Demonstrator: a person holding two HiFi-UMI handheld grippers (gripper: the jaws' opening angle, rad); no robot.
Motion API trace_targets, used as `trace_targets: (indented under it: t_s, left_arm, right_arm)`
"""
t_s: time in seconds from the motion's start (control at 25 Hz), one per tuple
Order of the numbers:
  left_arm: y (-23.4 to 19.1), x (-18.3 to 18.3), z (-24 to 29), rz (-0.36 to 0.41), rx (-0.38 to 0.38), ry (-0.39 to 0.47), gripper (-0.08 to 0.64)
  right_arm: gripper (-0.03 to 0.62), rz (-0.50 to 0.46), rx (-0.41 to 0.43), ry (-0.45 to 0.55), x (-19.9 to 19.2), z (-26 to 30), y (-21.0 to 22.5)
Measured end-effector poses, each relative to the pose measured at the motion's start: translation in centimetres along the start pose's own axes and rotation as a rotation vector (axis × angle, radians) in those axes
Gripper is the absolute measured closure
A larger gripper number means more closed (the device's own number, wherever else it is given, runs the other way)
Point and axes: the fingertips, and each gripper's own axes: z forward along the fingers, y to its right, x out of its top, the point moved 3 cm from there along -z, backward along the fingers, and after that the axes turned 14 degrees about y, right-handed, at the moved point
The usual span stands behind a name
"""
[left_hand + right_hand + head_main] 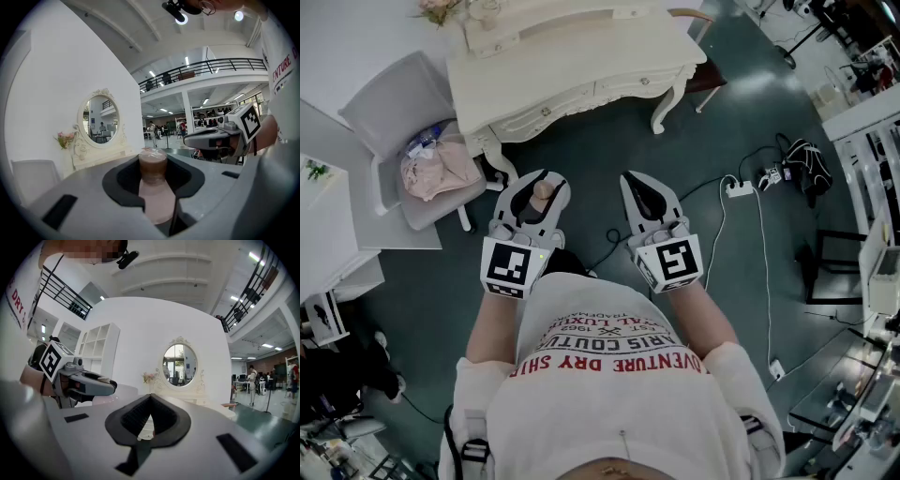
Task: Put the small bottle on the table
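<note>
My left gripper (540, 180) is shut on the small bottle (542, 194), a pale pink bottle with a brown cap. In the left gripper view the bottle (153, 190) stands upright between the dark pads, its cap (153, 161) poking above them. My right gripper (640, 183) is held beside it, jaws shut with nothing between them (151, 395). Both are held in the air above the floor, in front of the cream dressing table (581, 70). Its oval mirror (98, 117) and top (101, 158) lie ahead of the bottle.
A grey chair (394, 112) with pink cloth (439, 171) on it stands left of the table. White furniture (328, 216) fills the left edge. A power strip (739, 187), cables and a black bag (806, 164) lie on the dark green floor at right.
</note>
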Motion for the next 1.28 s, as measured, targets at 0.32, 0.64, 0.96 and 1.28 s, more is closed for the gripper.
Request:
trace_targets:
  t_s: [0.32,0.64,0.96,1.28]
  left_arm:
    - [0.4,-0.2,-0.4,0.002,-0.002,-0.003,0.430]
    - [0.1,-0.6,0.0,0.005,-0.002,-0.008,0.430]
    - [-2.9,-2.1,3.6,-0.006,-0.005,-0.026,0.430]
    - [-10.7,-4.1,11.0,-0.031,-0.043,-0.022,0.430]
  right_arm:
    - [0.594,0.003,-0.008,0.000,-0.1,-0.7,-0.4]
    - [0.594,0.035,-0.022,0.025,-0.2,-0.4,0.1]
    - [0.594,0.055,-0.036,-0.008,-2.3,3.1,2.6]
    - [0.594,0.050,-0.078,-0.042,-5.2,12.2,7.1]
